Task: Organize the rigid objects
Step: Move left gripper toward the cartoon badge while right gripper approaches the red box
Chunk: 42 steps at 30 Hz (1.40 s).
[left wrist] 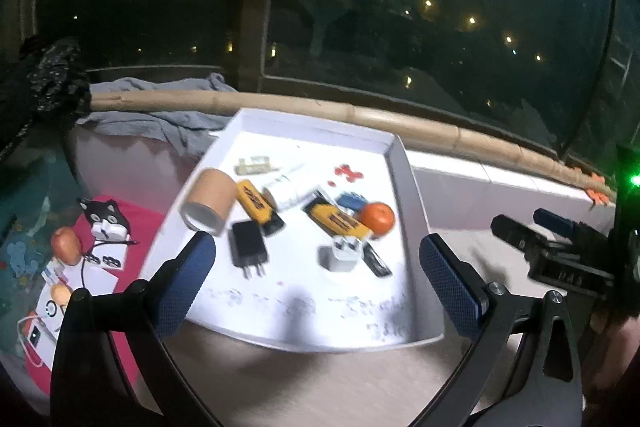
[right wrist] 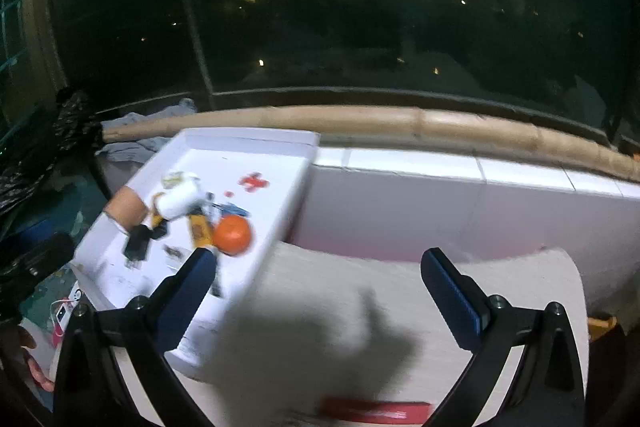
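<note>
Both your left gripper (left wrist: 316, 275) and right gripper (right wrist: 316, 287) hang spread and empty near the white tray (left wrist: 412, 187); you're choosing. The black charger (left wrist: 248, 247) lies nearest: descend squarely.

A dark window (left wrist: 400, 7) shows scattered night lights. Along its foot runs a bamboo pole (left wrist: 360, 115), with a crumpled grey cloth (left wrist: 160, 119) draped against it. A black plastic bag (left wrist: 44, 79) sits at far left. White tiles (right wrist: 460, 195) line the ledge under the pole.
</note>
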Each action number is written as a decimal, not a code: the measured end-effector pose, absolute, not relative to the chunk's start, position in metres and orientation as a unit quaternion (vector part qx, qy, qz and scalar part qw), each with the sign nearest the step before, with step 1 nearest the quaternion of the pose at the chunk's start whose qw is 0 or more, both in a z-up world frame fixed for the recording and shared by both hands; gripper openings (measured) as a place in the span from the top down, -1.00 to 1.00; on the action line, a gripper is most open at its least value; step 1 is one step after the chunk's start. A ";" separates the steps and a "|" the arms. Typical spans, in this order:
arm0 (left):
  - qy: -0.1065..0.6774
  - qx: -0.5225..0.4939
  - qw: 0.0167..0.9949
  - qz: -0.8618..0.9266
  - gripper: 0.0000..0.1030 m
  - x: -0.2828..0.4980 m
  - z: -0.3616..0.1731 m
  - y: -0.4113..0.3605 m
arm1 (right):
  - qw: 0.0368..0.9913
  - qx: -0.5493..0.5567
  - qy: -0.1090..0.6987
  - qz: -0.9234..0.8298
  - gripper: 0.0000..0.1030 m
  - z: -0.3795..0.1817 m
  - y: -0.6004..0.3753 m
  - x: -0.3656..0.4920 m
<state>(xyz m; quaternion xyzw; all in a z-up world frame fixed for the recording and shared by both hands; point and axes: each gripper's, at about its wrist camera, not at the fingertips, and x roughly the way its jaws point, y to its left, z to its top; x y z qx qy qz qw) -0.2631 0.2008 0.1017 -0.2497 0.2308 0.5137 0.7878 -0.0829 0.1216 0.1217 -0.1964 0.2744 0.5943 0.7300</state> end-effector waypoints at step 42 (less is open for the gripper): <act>0.337 -0.206 0.832 0.389 -0.99 -0.165 0.044 0.109 | 0.485 -0.406 0.201 0.748 -0.13 0.050 0.070 -0.058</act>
